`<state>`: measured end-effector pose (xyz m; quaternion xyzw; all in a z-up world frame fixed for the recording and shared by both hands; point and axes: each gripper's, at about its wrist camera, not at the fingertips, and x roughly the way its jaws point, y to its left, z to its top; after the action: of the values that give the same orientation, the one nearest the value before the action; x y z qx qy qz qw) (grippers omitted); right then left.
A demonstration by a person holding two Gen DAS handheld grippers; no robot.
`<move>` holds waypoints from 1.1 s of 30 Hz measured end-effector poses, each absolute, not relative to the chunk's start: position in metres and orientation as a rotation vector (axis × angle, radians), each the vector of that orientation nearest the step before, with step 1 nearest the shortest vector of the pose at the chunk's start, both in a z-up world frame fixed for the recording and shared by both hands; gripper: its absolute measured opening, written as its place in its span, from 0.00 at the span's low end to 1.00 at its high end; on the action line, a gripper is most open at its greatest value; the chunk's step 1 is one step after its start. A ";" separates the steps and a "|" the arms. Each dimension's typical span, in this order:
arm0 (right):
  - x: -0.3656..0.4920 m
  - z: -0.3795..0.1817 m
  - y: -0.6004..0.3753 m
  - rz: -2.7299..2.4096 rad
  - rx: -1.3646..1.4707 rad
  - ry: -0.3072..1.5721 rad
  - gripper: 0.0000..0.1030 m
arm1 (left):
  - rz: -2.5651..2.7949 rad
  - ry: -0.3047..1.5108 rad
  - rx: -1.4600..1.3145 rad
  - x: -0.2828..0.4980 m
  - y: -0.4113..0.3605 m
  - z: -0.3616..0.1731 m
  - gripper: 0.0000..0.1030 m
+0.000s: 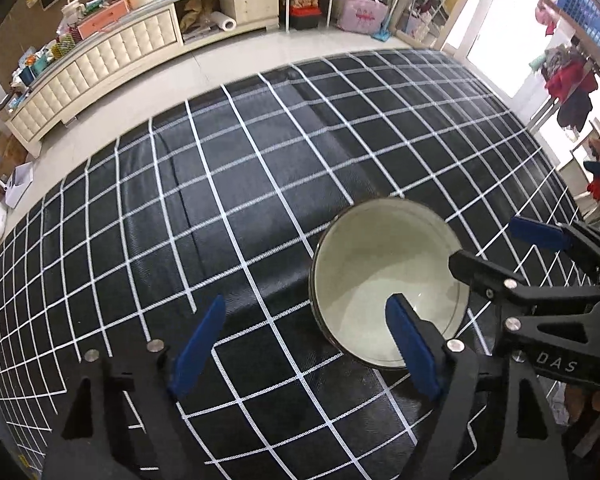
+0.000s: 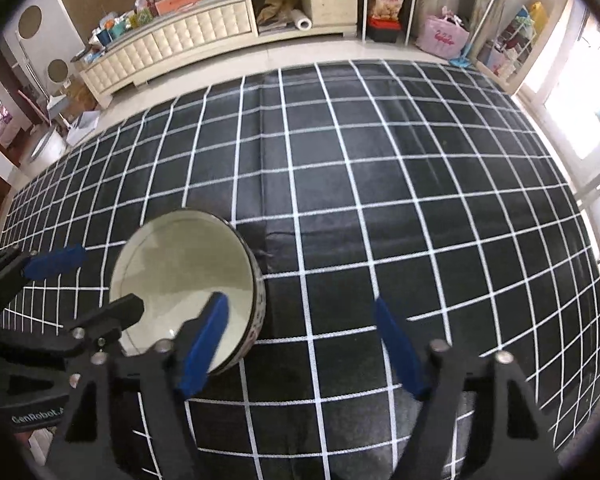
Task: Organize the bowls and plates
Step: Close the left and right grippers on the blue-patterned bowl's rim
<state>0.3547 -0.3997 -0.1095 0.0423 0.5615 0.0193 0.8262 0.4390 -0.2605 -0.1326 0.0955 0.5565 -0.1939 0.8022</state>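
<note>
While a pale bowl (image 1: 384,280) sits upright on the checked worktop (image 1: 260,160), left tongs (image 1: 308,344) and right tongs (image 2: 304,344) straddle its opposite rims, released, with bare cloth stretching beyond the bowl to the worktop's far edge.

Near rim of bowl (image 1: 384,276) hidden behind left hand-held gripper (image 1: 306,346) finger. Cabinet (image 2: 204,36) clutter too small to identify. Surface (image 2: 380,200) cut off below.

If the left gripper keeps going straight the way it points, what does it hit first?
Probably the black checked tablecloth: the open gap of the left gripper frames bare cloth. Its right finger overlaps the bowl, so that finger may catch the rim; depth is unclear.
</note>
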 end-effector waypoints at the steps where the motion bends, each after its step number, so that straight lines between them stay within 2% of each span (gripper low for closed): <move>1: 0.355 -0.112 -0.400 0.051 0.102 1.202 0.62 | -0.421 1.200 0.205 0.439 -0.261 -0.136 0.73; 3: 0.356 -0.114 -0.401 0.076 0.129 1.212 0.55 | -0.436 1.214 0.185 0.439 -0.262 -0.141 0.72; 8: 0.355 -0.115 -0.398 0.117 0.154 1.218 0.40 | -0.434 1.251 0.181 0.439 -0.263 -0.155 0.51; 10: 0.355 -0.115 -0.395 0.120 0.149 1.221 0.37 | -0.433 1.265 0.183 0.439 -0.264 -0.159 0.38; 13: 0.354 -0.116 -0.392 0.113 0.144 1.225 0.33 | -0.455 1.277 0.141 0.441 -0.263 -0.161 0.30; 17: 0.355 -0.121 -0.391 0.140 0.199 1.244 0.21 | -0.478 1.274 0.141 0.440 -0.265 -0.162 0.24; 33: 0.332 -0.105 -0.368 0.051 0.176 1.227 0.18 | -0.438 1.295 0.146 0.415 -0.266 -0.165 0.22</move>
<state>0.3322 -0.3680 -0.1050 0.0823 0.5750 0.0238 0.8137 0.4153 -0.2656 -0.1652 0.0676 0.5977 -0.2023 0.7728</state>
